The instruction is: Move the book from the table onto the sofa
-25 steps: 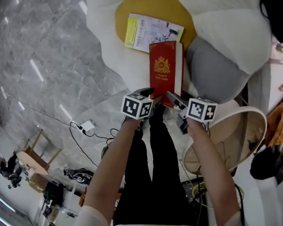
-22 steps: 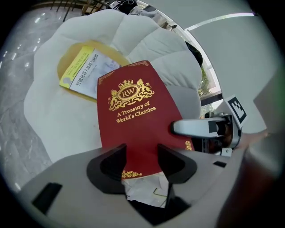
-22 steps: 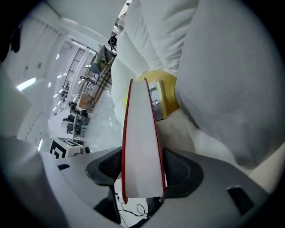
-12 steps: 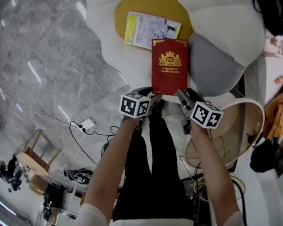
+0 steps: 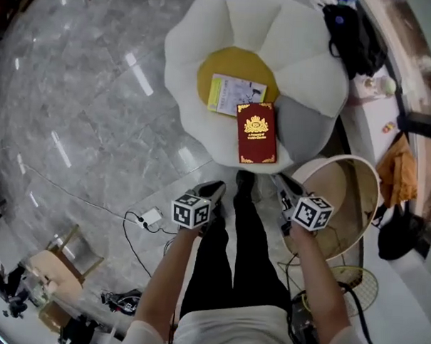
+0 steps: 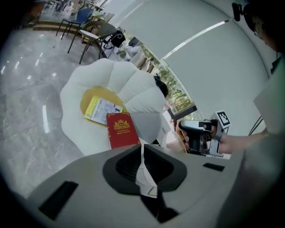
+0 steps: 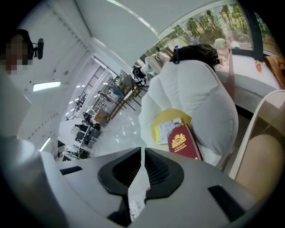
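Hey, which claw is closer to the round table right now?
Right. The right claw hangs over the left rim of the round table; the left claw is beyond the person's legs, farther left. Both have just closed on nothing.

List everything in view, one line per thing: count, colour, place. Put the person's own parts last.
book: one, red with gold crest, flat on the sofa's near edge.
booklet: one, yellow and white, on the sofa's centre, just beyond the book.
cushion: one, grey, on the sofa, right of the book.
sofa: one, white petals, yellow centre.
table: one, round, beige with white rim, at the person's right.
bag: one, black, at the sofa's far right.
floor: grey marble.
trousers: black.
left tool, right tool: grey, short of the sofa, jaws just closed, nothing between them.
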The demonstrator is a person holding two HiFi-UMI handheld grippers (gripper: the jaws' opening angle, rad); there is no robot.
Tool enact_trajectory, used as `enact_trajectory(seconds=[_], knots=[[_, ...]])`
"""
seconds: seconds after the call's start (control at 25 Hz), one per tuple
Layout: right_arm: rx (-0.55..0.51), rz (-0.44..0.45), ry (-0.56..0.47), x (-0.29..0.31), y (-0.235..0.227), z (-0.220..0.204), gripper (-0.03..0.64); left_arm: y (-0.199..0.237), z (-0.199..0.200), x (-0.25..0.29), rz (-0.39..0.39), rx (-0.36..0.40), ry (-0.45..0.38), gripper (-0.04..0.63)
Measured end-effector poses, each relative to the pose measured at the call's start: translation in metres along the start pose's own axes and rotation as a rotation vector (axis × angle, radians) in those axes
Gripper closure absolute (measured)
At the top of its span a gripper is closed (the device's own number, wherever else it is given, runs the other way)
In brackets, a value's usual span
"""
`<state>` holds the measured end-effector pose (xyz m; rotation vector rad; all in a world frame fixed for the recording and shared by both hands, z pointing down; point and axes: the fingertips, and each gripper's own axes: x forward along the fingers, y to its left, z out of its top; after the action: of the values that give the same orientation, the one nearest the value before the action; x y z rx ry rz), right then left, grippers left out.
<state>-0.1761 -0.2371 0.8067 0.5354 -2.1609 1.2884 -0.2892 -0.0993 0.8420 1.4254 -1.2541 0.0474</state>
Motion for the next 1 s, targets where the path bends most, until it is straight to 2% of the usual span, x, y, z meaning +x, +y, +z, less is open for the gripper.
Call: enact_trajectory(seconds=[0.16,0.32,0.56,0.72,1.0], knots=[[-0.020,0.077,-0.049,-0.057,0.077,0.014,0.574,-0.047,0.027,-0.080,-0.015,0.045,-0.080,0.589],[-0.065,0.092,-0.110,-0.111,0.133,0.031,0.577,-0.094,0.052,-0.150,-0.038,0.086,-0.148,0.594],[-0.167,0.071,-0.162,-0.178,0.196,0.046,0.577,-0.154,0.069,-0.239,-0.059,0.154,-0.224,0.594],[-0.232,0.064,-0.180,-0.219,0.234,0.045,0.575,-0.184,0.070,-0.285,-0.083,0.169,-0.263,0.594],[-0.287,-0.041,-0.220,-0.277,0.268,0.016,0.575,-0.232,0.047,-0.341,-0.124,0.253,-0.259,0.594]])
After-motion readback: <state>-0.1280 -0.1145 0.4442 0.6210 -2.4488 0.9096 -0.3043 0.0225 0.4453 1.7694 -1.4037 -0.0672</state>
